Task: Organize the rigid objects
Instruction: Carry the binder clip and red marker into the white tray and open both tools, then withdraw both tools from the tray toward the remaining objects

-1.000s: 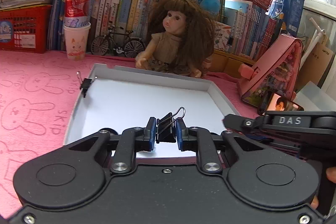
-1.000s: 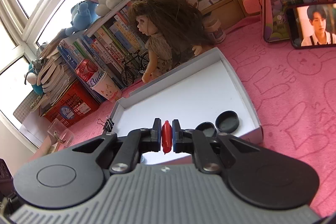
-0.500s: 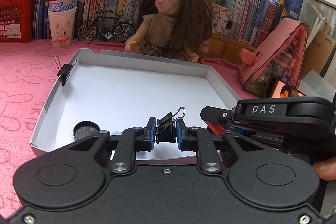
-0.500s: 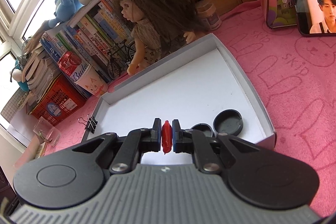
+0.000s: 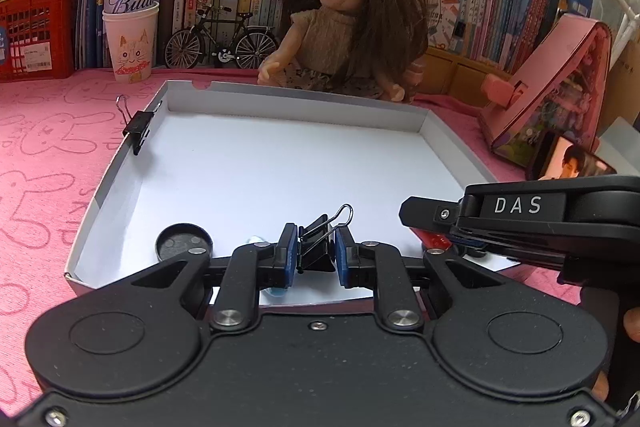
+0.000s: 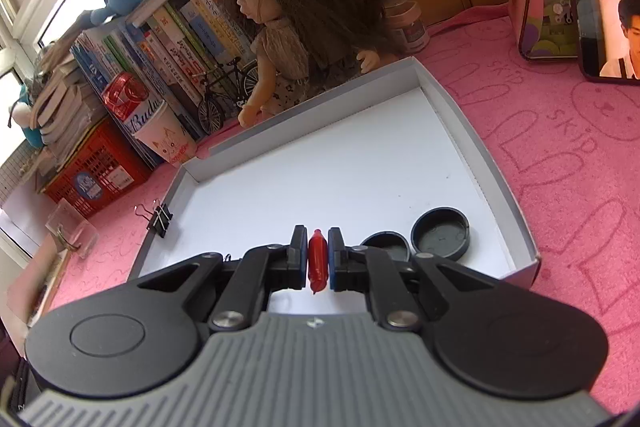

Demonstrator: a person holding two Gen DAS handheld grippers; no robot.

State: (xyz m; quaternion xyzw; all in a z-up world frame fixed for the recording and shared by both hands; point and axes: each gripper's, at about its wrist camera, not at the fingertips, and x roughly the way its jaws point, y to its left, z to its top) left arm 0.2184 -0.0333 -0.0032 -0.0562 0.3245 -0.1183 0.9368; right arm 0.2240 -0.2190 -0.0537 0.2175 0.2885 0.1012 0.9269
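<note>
My left gripper (image 5: 316, 253) is shut on a black binder clip (image 5: 318, 247), held low over the near part of the shallow white box lid (image 5: 294, 107). My right gripper (image 6: 318, 259) is shut on a small red capsule-shaped piece (image 6: 317, 263), also over the lid's near edge (image 6: 520, 227). Its black body shows at the right of the left wrist view, the right gripper (image 5: 520, 215) there hiding its own tips. Two dark round caps (image 6: 440, 233) lie in the lid's near right corner; one round cap (image 5: 184, 242) shows in the left wrist view. Another binder clip (image 5: 138, 129) is clamped on the lid's left wall.
A long-haired doll (image 5: 344, 23) sits right behind the lid. Books, a model bicycle (image 5: 222, 41), a paper cup with a red can (image 5: 130, 27) and a red crate (image 5: 28, 35) line the back. A pink stand (image 5: 556, 87) and a phone (image 6: 608, 35) lie to the right on the pink cloth.
Both grippers have come forward and down toward the lid, which now looks larger and closer. Each keeps its grip on its piece. The round caps have come into view nearer the fingertips.
</note>
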